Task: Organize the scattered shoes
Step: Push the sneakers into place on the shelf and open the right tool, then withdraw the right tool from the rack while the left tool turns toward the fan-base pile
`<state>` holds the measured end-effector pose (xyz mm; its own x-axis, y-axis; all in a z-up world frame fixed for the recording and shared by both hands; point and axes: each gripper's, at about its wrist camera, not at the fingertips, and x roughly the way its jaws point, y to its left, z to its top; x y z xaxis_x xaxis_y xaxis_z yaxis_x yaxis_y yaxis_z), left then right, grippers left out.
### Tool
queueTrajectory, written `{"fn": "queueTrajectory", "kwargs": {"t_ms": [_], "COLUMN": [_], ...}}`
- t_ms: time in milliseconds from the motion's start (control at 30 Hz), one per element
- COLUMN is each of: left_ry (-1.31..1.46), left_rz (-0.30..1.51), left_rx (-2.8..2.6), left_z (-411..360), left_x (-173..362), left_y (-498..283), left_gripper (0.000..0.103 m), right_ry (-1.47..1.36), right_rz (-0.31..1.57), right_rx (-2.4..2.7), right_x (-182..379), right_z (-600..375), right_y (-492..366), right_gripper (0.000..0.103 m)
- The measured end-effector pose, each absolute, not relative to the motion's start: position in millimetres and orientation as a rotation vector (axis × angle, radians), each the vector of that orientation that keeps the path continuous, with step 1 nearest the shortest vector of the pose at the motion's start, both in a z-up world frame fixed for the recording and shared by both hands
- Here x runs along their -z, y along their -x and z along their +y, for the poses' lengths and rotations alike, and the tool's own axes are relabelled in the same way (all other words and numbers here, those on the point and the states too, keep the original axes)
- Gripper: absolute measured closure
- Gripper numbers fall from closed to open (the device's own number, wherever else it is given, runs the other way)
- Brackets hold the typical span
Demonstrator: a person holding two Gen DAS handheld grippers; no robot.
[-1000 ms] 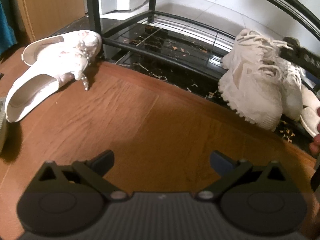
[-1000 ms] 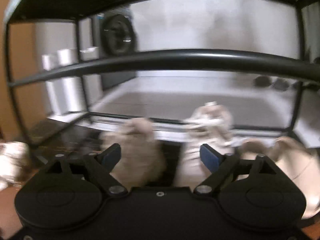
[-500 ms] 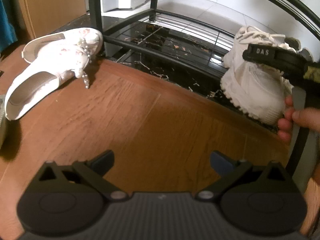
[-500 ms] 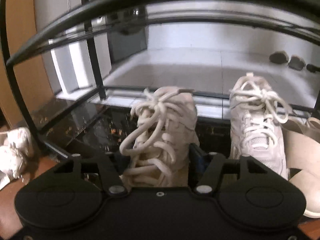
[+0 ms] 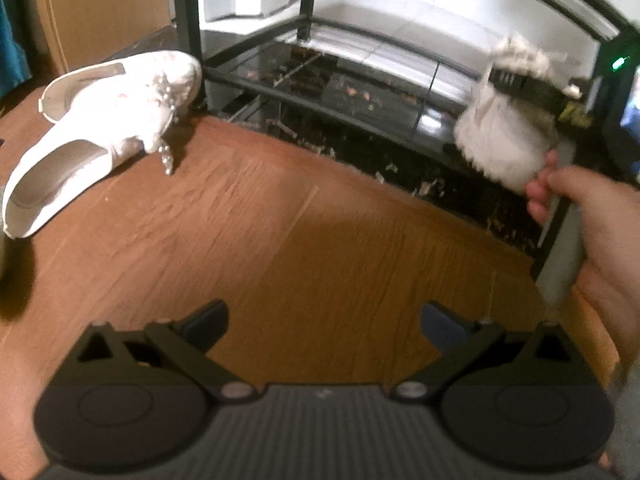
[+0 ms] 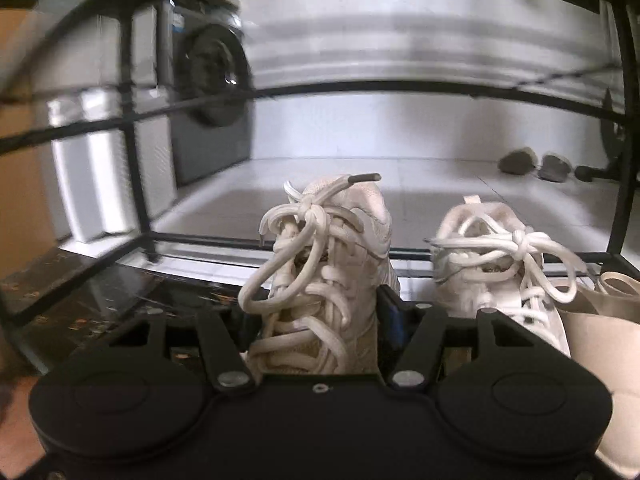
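My right gripper (image 6: 316, 312) is shut on a white lace-up sneaker (image 6: 328, 272) and holds it at the black shoe rack (image 6: 280, 90); the same sneaker (image 5: 504, 140) shows in the left wrist view, lifted at the rack's right side. A second white sneaker (image 6: 500, 272) stands to its right on the rack. My left gripper (image 5: 324, 322) is open and empty over the wooden floor. Two white beaded flats (image 5: 116, 116) lie on the floor at the far left, by the rack's post.
The rack's bottom shelf (image 5: 340, 92) is dark glass with wire bars. A beige shoe (image 6: 600, 320) sits at the rack's far right. A washing machine (image 6: 212, 76) and white tiled floor lie behind the rack. Wooden floor (image 5: 300, 240) spreads in front.
My right gripper closed on the left sneaker and lifted it; it now hangs higher and tilted at the rack's right. The left gripper stayed open over the floor.
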<state>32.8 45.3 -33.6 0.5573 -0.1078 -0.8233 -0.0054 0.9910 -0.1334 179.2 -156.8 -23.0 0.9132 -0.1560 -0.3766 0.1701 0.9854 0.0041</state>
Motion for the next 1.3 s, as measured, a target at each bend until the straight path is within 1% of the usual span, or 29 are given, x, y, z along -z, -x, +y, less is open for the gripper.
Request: {"fn": "queueTrajectory", "kwargs": {"t_ms": [67, 167, 233, 267, 367, 433, 600, 767, 800, 1000, 1133, 1300], "left_ry": [0.125, 0.123, 0.125, 0.126, 0.129, 0.131, 0.139, 0.135, 0.129, 0.083, 0.066, 0.021], "left_rz": [0.982, 1.012, 1.018, 1.015, 1.010, 1.006, 0.995, 0.950, 0.941, 0.897, 0.862, 0.783], "left_rx": [0.074, 0.072, 0.063, 0.059, 0.053, 0.048, 0.025, 0.000, 0.001, 0.002, 0.000, 0.020], "left_z": [44, 44, 45, 46, 48, 49, 54, 59, 59, 54, 52, 46], "left_x": [37, 44, 45, 45, 44, 43, 37, 24, 21, 6, -5, -22], "left_y": [-34, -38, -39, -39, -38, -37, -35, -28, -26, -16, -9, 5], "left_gripper": [0.001, 0.001, 0.001, 0.001, 0.001, 0.001, 0.001, 0.001, 0.001, 0.001, 0.001, 0.001], "right_ry": [-0.026, -0.022, -0.002, 0.002, -0.003, -0.033, -0.185, -0.322, -0.333, -0.256, -0.178, -0.112], "right_rz": [0.382, 0.388, 0.385, 0.364, 0.335, 0.376, 0.569, 0.625, 0.625, 0.579, 0.502, 0.422], "right_rx": [0.147, 0.141, 0.138, 0.136, 0.118, 0.094, 0.090, 0.101, 0.107, 0.187, 0.239, 0.231], "right_x": [25, 24, 21, 18, 9, 3, -18, -59, -67, -81, -70, -65], "right_z": [-159, -159, -154, -151, -143, -140, -145, -164, -169, -166, -155, -155], "right_y": [-181, -180, -176, -169, -139, -115, -53, 27, 47, 140, 173, 177], "right_gripper": [0.041, 0.035, 0.015, 0.012, 0.011, 0.011, 0.011, 0.009, 0.007, 0.003, 0.003, 0.003]}}
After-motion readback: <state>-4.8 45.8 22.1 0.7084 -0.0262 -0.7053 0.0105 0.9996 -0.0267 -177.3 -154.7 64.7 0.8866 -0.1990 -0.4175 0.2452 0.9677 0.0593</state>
